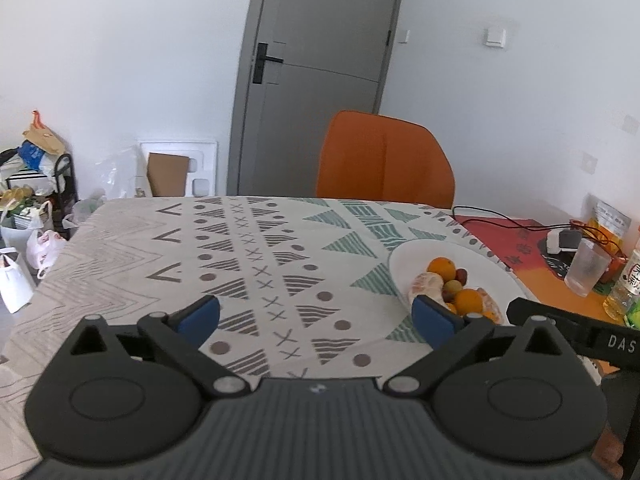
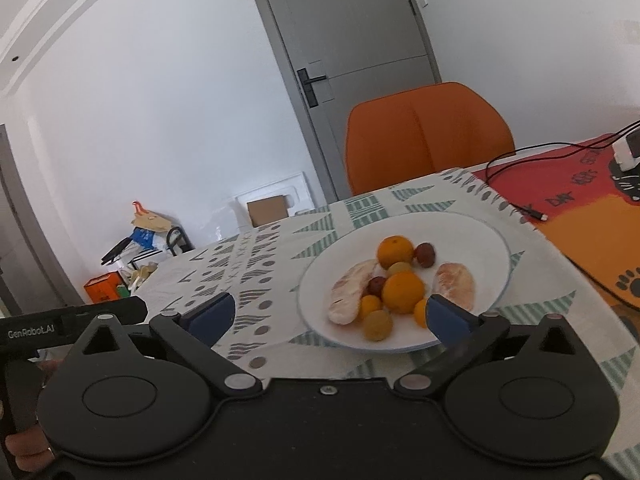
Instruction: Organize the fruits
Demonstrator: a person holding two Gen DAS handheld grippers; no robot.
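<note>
A white plate (image 2: 472,236) sits on the patterned tablecloth and holds several fruits: oranges (image 2: 402,292), two peeled pomelo segments (image 2: 352,290), small dark red plums (image 2: 425,255) and yellow-green round fruits (image 2: 377,325). My right gripper (image 2: 330,314) is open and empty, hovering just in front of the plate's near rim. My left gripper (image 1: 316,316) is open and empty above the cloth, left of the plate (image 1: 416,256), with its right finger in front of the fruit pile (image 1: 452,284).
An orange chair (image 1: 384,160) stands at the table's far side. Right of the plate lie a red-orange mat (image 1: 520,240), a black cable (image 2: 520,200), a clear cup (image 1: 586,266), a bottle (image 1: 628,284) and a charger. Bags and boxes (image 1: 36,200) crowd the floor at left.
</note>
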